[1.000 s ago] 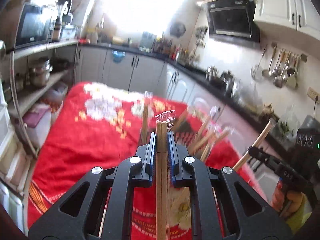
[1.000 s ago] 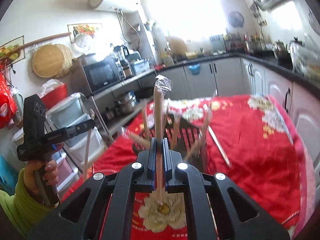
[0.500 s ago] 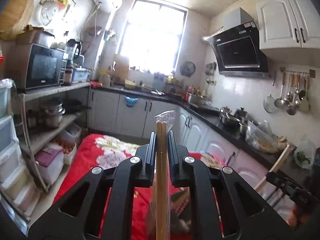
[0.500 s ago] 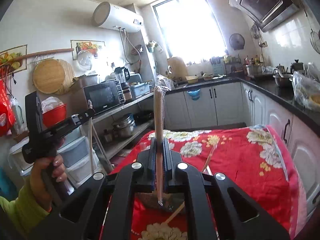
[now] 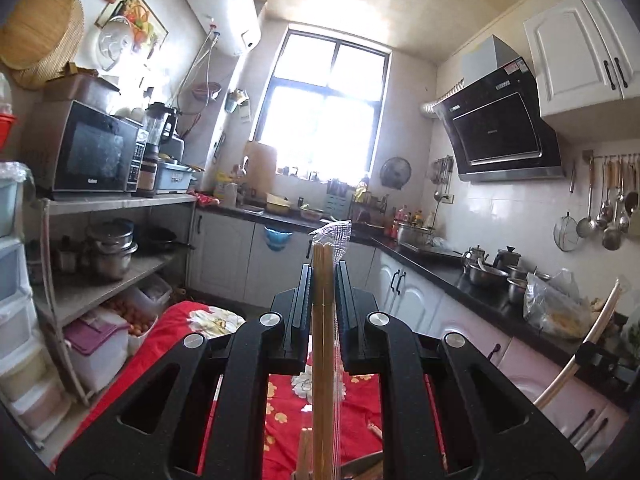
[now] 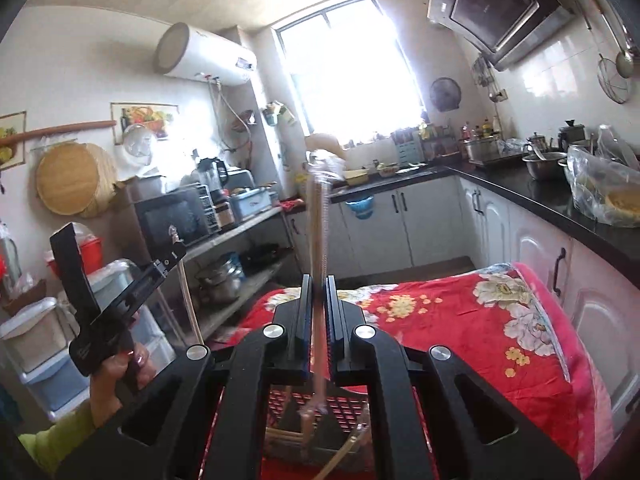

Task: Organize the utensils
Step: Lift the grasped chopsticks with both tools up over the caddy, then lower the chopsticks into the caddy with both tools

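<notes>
My left gripper (image 5: 323,280) is shut on a pair of wooden chopsticks in a clear wrapper (image 5: 323,340), which stands upright between the jaws. My right gripper (image 6: 319,296) is shut on a second wrapped pair (image 6: 319,232), also upright. Below it, on the red flowered cloth (image 6: 460,320), sits a dark slatted basket (image 6: 352,408) holding more chopsticks. In the right wrist view a hand (image 6: 120,368) holds the left gripper (image 6: 176,246) at the left, its chopsticks (image 6: 187,296) hanging down. The right gripper's chopsticks (image 5: 576,360) show at the right edge of the left wrist view.
The table with the red cloth (image 5: 160,344) fills the narrow kitchen floor. Open shelves with a microwave (image 5: 92,152) and pots stand on the left. A black counter (image 6: 560,204) with pots and a bag runs over white cabinets on the right. Plastic drawers (image 6: 36,344) stand at the near left.
Both grippers have risen and tipped upward, each still holding its chopsticks. The table and basket have slid down to the bottom of both views, and the window and walls now fill them.
</notes>
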Available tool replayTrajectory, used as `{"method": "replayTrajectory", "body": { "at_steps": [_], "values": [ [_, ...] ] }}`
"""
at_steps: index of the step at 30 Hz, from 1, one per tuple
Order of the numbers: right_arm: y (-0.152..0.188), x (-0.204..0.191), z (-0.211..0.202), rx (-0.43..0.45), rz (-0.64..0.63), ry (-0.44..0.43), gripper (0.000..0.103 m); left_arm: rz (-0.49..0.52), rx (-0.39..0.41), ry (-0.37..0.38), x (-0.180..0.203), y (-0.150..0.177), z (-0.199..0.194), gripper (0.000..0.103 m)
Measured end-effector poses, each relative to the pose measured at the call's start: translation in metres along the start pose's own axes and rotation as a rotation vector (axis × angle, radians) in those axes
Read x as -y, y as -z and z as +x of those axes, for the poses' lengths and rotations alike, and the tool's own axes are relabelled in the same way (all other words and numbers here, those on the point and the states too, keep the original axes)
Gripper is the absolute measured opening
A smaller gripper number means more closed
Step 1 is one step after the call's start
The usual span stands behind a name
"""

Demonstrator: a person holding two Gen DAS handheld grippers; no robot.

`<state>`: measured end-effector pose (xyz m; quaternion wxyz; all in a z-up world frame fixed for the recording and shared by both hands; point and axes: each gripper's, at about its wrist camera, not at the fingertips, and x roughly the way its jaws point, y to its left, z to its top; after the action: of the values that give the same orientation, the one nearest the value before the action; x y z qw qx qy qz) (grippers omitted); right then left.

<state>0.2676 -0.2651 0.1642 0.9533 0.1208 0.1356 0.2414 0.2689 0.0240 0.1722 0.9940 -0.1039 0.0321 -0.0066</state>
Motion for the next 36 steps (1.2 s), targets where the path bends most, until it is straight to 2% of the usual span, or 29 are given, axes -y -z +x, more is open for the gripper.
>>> {"method": "replayTrajectory", "body": {
  "at_steps": [8, 17, 19, 21, 30, 36],
  "values": [
    [0.032, 0.010, 0.022, -0.086, -0.026, 0.053, 0.006, -0.017, -0.040, 0.009, -0.008, 0.036, 0.011, 0.008],
    [0.055, 0.009, 0.025, -0.145, -0.021, 0.061, 0.007, -0.033, -0.084, 0.019, -0.022, 0.053, 0.001, 0.008],
    [0.058, 0.010, 0.023, -0.155, -0.010, 0.058, 0.011, -0.042, -0.103, 0.028, -0.024, 0.056, -0.003, 0.010],
    [0.059, 0.011, 0.020, -0.153, -0.001, 0.061, 0.024, -0.042, -0.117, 0.030, -0.025, 0.057, -0.008, 0.012],
    [0.066, 0.008, 0.004, -0.159, 0.002, 0.064, 0.030, -0.051, -0.211, 0.038, -0.032, 0.067, -0.026, 0.022],
    [0.075, 0.006, -0.009, -0.171, 0.001, 0.069, 0.033, -0.074, -0.253, 0.045, -0.039, 0.071, -0.041, 0.033]
  ]
}}
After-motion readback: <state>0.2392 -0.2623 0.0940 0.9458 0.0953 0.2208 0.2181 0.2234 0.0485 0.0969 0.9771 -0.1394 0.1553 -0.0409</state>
